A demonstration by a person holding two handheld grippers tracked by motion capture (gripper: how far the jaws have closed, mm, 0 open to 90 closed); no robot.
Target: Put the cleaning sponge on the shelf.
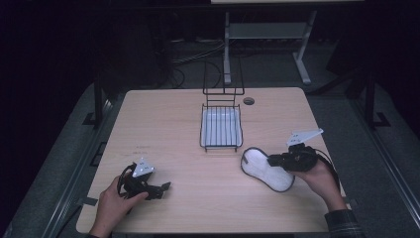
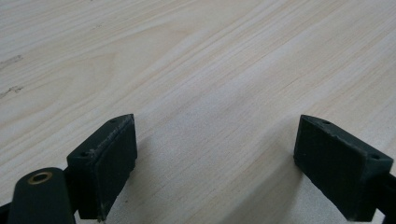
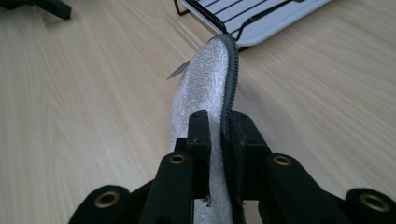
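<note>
A white fuzzy oval pad (image 1: 262,166) with a dark rim lies at the right of the wooden table (image 1: 173,129), one end lifted. My right gripper (image 1: 272,160) is shut on its near end; in the right gripper view the pad (image 3: 205,79) stands on edge, pinched between the jaws of the right gripper (image 3: 219,126), and reaches toward the rack. At the front left my left gripper (image 1: 166,187) rests low over the table. In its own view the left gripper (image 2: 217,123) stands open above bare wood.
A black wire rack (image 1: 203,134) holding a white tray (image 3: 261,28) stands at the table's middle back, just beyond the pad. A round cable hole (image 1: 248,100) sits near the far edge. A dark floor with cables and a desk frame (image 1: 227,54) lies behind.
</note>
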